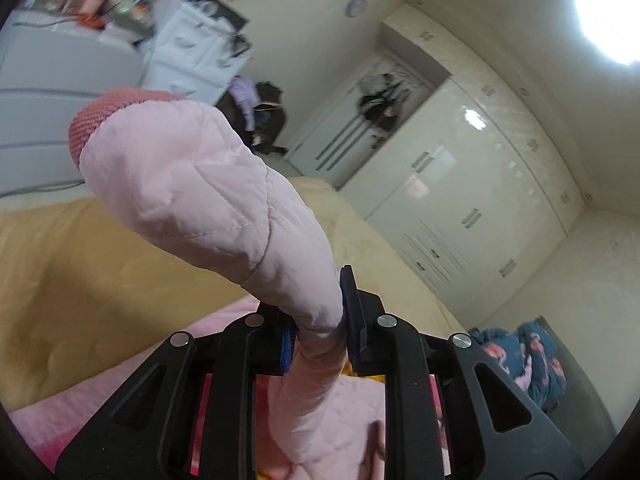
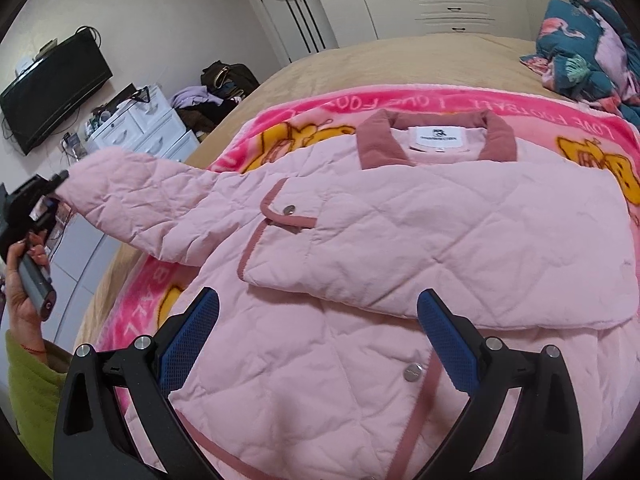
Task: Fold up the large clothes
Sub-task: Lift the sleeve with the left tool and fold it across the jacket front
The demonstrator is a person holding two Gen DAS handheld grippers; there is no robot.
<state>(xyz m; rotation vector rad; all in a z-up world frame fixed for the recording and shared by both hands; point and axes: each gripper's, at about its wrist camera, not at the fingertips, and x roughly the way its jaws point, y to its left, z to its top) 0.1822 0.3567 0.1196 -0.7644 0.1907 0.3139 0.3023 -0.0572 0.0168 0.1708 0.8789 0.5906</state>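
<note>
Only the right view shows the jacket (image 2: pixel 400 240); left claw (image 1: pixel 320 320) pinches its sleeve (image 1: pixel 208 184).

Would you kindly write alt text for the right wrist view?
A pink quilted jacket lies on a pink blanket on a bed, below the open right gripper. At left, the left gripper holds one sleeve lifted.
</note>
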